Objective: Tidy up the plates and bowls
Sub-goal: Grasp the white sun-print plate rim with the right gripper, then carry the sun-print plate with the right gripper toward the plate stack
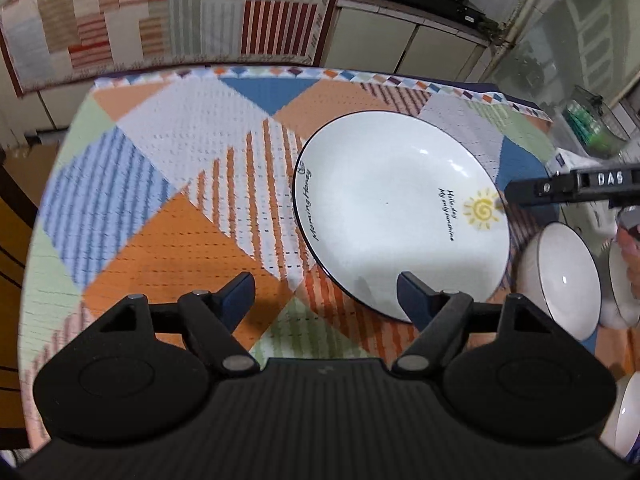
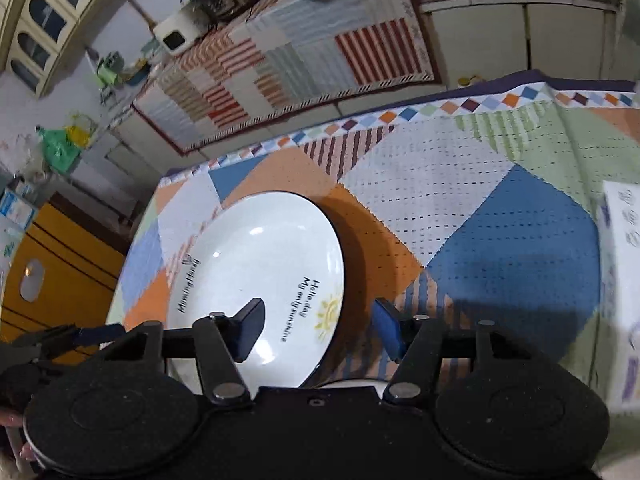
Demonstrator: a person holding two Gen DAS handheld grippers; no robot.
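A white plate (image 1: 400, 216) with a dark rim, a yellow sun and black lettering lies on the patchwork tablecloth (image 1: 168, 184). My left gripper (image 1: 326, 300) is open and empty above the cloth, its right finger over the plate's near rim. My right gripper (image 2: 318, 328) is open, its jaws straddling the sun-side rim of the plate (image 2: 260, 280), one finger over the plate, one outside. In the left wrist view the right gripper's finger (image 1: 532, 192) reaches the plate's right edge. White bowls (image 1: 568, 272) stand to the plate's right.
Another white bowl (image 1: 628, 420) sits at the lower right of the left wrist view. A white box (image 2: 624, 220) lies on the cloth's right side. Cabinets draped with striped cloth (image 1: 180, 12) stand behind the table. A yellow door (image 2: 52, 280) is left of the table.
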